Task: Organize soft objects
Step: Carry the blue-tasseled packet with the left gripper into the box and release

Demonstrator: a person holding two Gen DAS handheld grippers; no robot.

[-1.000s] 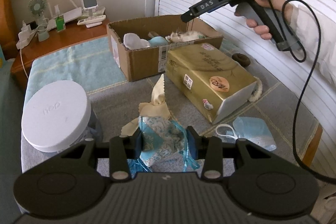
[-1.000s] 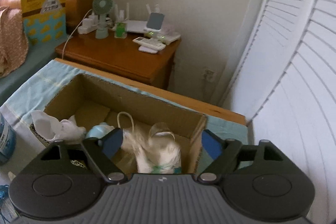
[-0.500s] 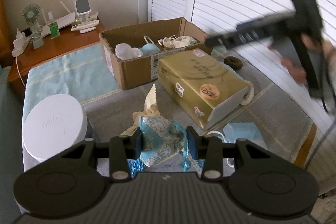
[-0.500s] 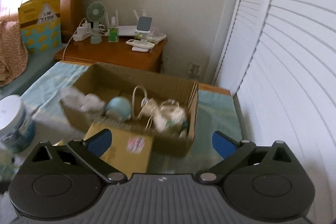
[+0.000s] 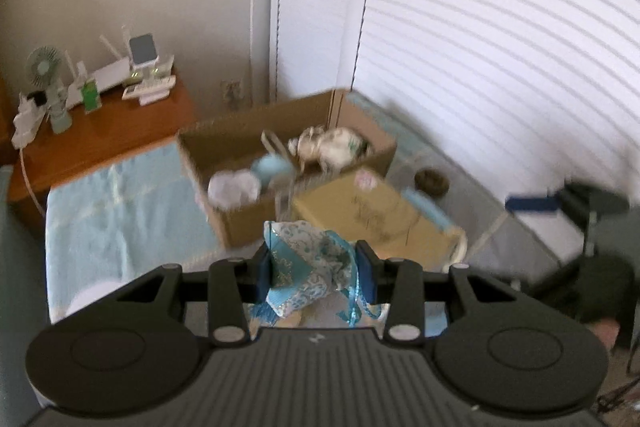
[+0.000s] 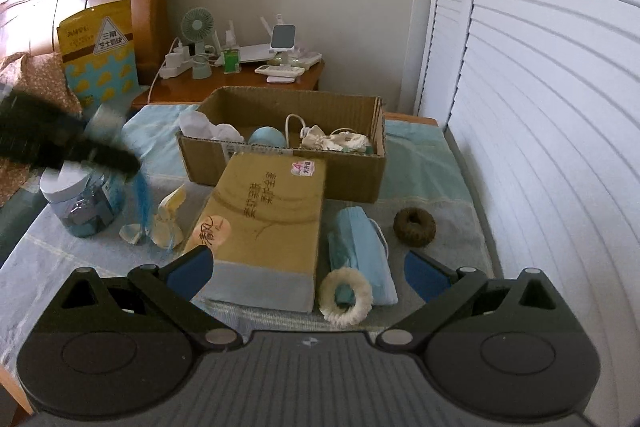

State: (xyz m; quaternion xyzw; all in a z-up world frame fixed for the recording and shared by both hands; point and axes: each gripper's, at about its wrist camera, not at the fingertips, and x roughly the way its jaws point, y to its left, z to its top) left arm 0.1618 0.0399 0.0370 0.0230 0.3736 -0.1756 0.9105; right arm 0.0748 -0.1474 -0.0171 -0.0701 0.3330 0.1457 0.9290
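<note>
My left gripper [image 5: 316, 265] is shut on a blue patterned cloth pouch [image 5: 310, 267] with ribbons, held in the air in front of the open cardboard box [image 5: 236, 223]. The box [image 6: 280, 171] holds a white cloth [image 6: 208, 129], a light blue ball [image 6: 267, 138] and a cream drawstring bag [image 6: 340, 141]. My right gripper [image 6: 308, 273] is open and empty, low over the table's front. Before it lie a blue face mask [image 6: 360, 247], a white fuzzy ring [image 6: 346, 299] and a brown ring [image 6: 414, 227]. The left gripper shows blurred at the left of the right wrist view [image 6: 60, 143].
A gold tissue pack [image 6: 264, 227] lies in front of the box. A clear jar with a white lid [image 6: 80, 203] stands at the left, cream cloth scraps [image 6: 168, 223] beside it. A wooden nightstand [image 6: 240, 83] with a fan and gadgets stands behind; white shutters line the right.
My left gripper has lifted the blue pouch off the table and moved toward the box. My right gripper has pulled back from over the box to the table's front, still open.
</note>
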